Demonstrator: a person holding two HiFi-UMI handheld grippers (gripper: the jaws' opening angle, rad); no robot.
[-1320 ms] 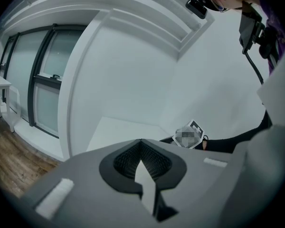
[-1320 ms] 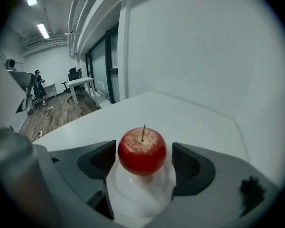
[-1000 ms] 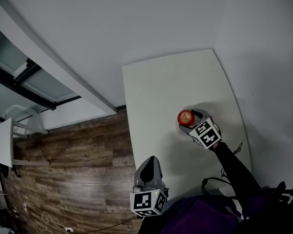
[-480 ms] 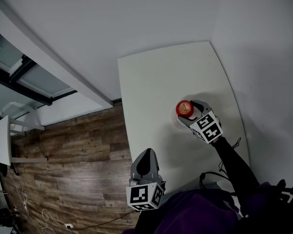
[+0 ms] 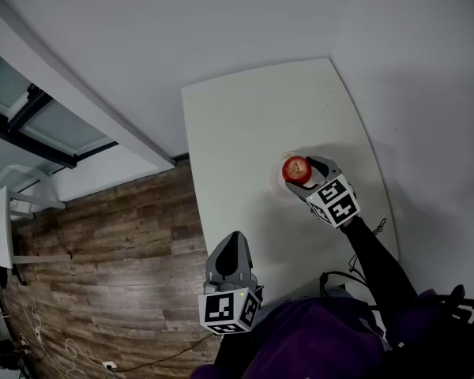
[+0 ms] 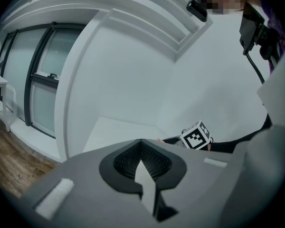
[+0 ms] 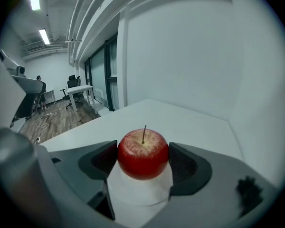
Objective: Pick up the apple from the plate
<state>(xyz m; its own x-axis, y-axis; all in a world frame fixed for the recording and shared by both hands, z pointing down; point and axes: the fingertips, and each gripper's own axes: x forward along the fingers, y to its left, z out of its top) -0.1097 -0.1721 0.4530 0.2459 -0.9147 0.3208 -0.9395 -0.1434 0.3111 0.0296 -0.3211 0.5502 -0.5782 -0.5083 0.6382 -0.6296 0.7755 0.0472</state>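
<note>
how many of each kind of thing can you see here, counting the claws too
apple: 1
plate: 1
claws: 2 (left claw, right claw)
total: 4

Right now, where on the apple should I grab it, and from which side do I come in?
Grip the apple across its widest middle, a pad on each flank, coming in level from your side. It is upright, stem up, with the small plate beneath, so that belt is free. The right claw is closed on it just so.
</note>
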